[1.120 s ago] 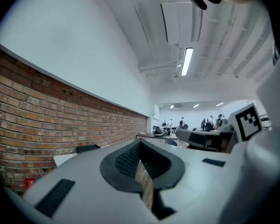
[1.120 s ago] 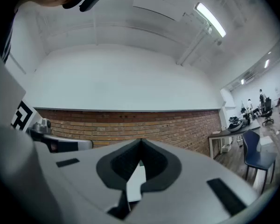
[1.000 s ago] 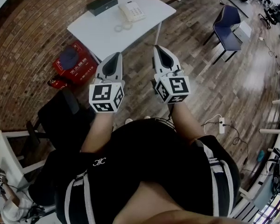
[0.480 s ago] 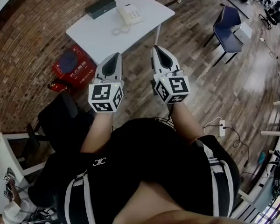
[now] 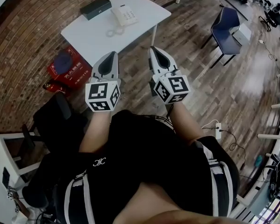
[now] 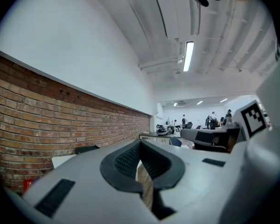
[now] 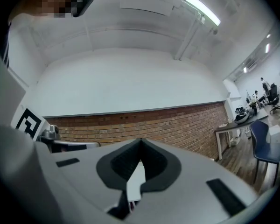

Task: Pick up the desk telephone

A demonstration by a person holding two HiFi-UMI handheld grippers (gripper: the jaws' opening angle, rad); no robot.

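Observation:
The desk telephone (image 5: 123, 14) is cream-white and sits on a white table (image 5: 93, 36) at the top of the head view, with its coiled cord (image 5: 113, 31) lying in front of it. My left gripper (image 5: 110, 54) and right gripper (image 5: 154, 49) are held side by side above the wooden floor. Both stay short of the table's near edge and point toward it. The jaws of both grippers are shut with nothing between them, as the left gripper view (image 6: 140, 144) and the right gripper view (image 7: 140, 141) show. The phone is hidden in both gripper views.
A black box (image 5: 95, 7) lies on the table behind the phone. A red box with a blue cap (image 5: 67, 66) stands on the floor left of the table. A black chair (image 5: 60, 120) is at my left, a blue chair (image 5: 226, 24) is far right, and a power strip (image 5: 218, 130) lies on the floor.
Both grippers have drifted a little forward toward the table, still shut. The table and phone have shifted left in the head view.

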